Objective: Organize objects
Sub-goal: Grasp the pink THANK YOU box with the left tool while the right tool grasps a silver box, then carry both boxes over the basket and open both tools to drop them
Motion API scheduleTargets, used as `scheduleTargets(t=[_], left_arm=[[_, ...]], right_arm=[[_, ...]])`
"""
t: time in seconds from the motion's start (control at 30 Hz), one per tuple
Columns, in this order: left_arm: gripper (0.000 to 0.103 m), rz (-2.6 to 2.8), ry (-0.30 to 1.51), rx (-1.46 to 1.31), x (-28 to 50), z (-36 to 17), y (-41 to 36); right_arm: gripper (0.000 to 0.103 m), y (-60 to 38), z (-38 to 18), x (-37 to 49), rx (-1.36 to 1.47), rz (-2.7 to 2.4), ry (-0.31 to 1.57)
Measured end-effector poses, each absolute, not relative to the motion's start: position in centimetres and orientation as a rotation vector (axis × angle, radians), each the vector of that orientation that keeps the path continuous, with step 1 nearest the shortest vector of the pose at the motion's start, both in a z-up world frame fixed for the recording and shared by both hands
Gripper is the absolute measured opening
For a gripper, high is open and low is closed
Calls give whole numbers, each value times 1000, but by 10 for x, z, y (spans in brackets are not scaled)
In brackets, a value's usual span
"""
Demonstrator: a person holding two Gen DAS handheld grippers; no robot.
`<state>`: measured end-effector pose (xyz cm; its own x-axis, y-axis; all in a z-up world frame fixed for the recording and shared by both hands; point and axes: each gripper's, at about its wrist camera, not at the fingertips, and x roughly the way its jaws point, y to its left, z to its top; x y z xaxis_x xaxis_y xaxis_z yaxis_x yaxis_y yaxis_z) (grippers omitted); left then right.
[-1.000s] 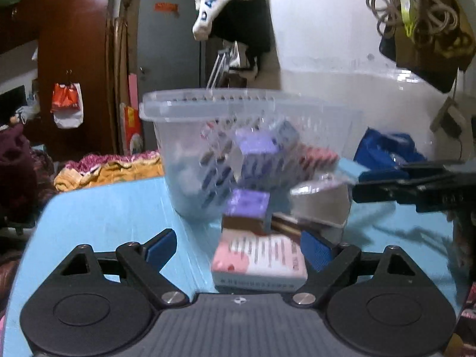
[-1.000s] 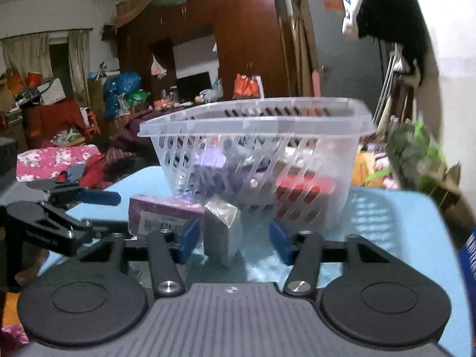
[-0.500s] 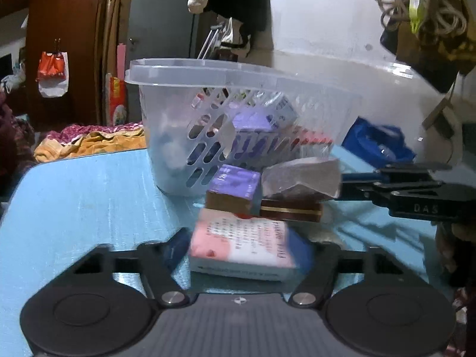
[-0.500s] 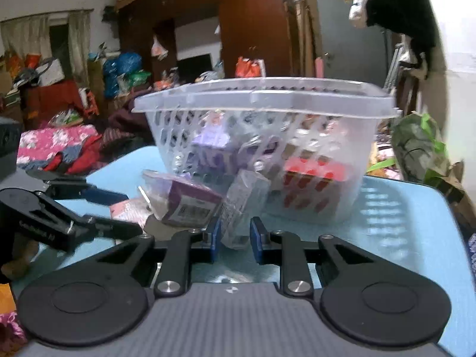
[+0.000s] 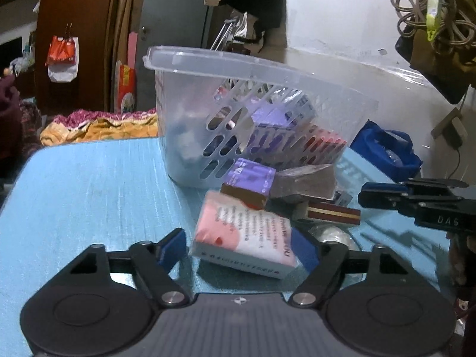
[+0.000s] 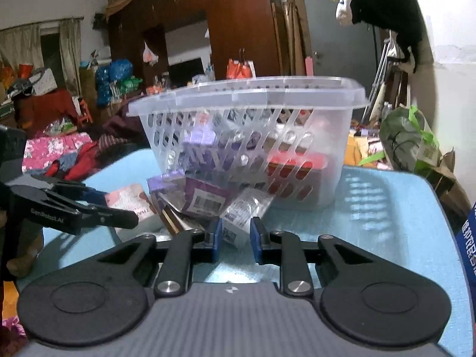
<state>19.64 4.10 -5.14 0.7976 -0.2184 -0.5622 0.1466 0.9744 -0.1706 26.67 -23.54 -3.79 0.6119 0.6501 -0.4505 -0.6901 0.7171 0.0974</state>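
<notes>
A clear slotted plastic basket (image 5: pixel 261 113) (image 6: pixel 247 136) holding purple and red boxes stands on the blue table (image 5: pixel 89 184). In front of it lie a purple box (image 5: pixel 248 178), a brown striped box (image 5: pixel 333 212) and a pink-and-white box (image 5: pixel 247 235). My left gripper (image 5: pixel 239 251) has its blue pads around the pink-and-white box, which is tilted. My right gripper (image 6: pixel 235 239) is shut on a silver foil packet (image 6: pixel 241 217), which shows grey-brown in the left wrist view (image 5: pixel 303 181). The left gripper also shows in the right wrist view (image 6: pixel 74 208), and the right gripper in the left wrist view (image 5: pixel 416 205).
A blue bag (image 5: pixel 386 151) lies behind the table at the right. A green bag (image 6: pixel 407 139) sits past the table's far right edge. Piled cloth (image 5: pixel 98 125) lies beyond the table's far left edge. A roll of tape (image 5: pixel 330 235) lies by the boxes.
My left gripper has closed in on the pink-and-white box and tilted it. My right gripper has shut on the foil packet and pulled it away from the basket.
</notes>
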Motion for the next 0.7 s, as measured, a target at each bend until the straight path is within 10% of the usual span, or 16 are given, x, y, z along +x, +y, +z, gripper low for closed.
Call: scheduleTargets(t=[0.4, 0.7], left_arm=[[90, -185, 646, -8, 197, -54, 22], [75, -172, 563, -54, 185, -48, 30]], right_arm=[[56, -209, -44, 291, -109, 770, 546], [47, -221, -41, 280, -119, 733, 515]])
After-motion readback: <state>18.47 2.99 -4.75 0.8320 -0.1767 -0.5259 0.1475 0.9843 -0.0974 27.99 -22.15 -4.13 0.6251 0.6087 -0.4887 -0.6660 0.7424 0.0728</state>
